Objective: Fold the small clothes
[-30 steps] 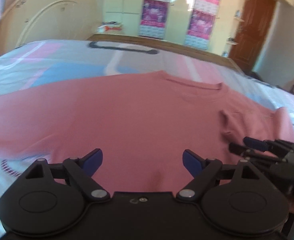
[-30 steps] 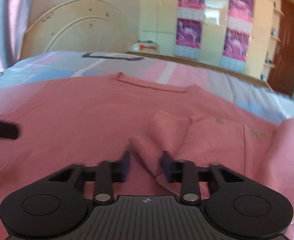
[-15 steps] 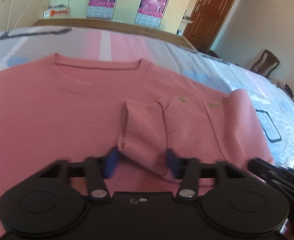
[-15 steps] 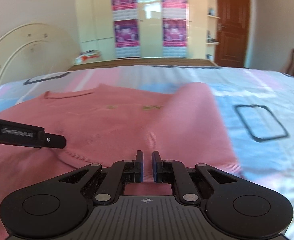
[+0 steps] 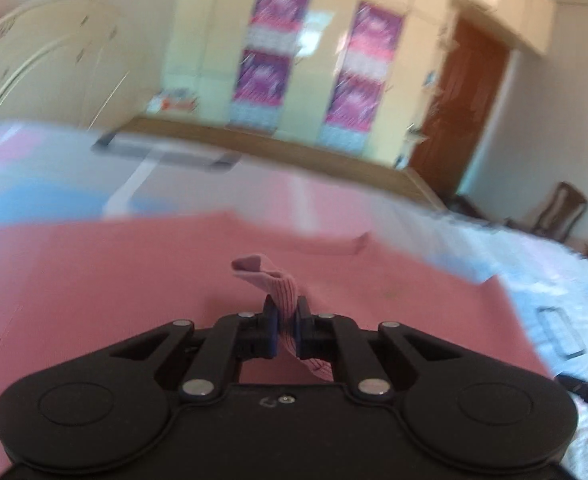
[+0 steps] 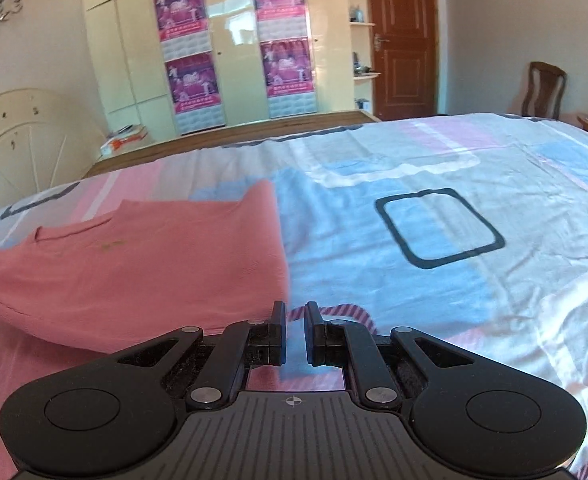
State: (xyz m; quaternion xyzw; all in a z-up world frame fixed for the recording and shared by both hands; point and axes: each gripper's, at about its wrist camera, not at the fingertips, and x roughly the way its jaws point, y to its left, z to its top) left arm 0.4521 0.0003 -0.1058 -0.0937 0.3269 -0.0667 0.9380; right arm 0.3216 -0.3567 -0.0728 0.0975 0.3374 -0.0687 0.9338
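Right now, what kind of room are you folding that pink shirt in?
Most likely a bedroom. The pink shirt lies on a bed with a patterned sheet, a cream headboard stands at one end, and tall wardrobe doors line the far wall.

Both tongs (image 5: 285, 330) (image 6: 295, 332) are black, with blue-padded fingers (image 5: 270, 330) and silver rivets.

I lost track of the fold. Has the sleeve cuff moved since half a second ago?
Yes. The left gripper has lifted the cuff off the sweater, up toward the neckline.
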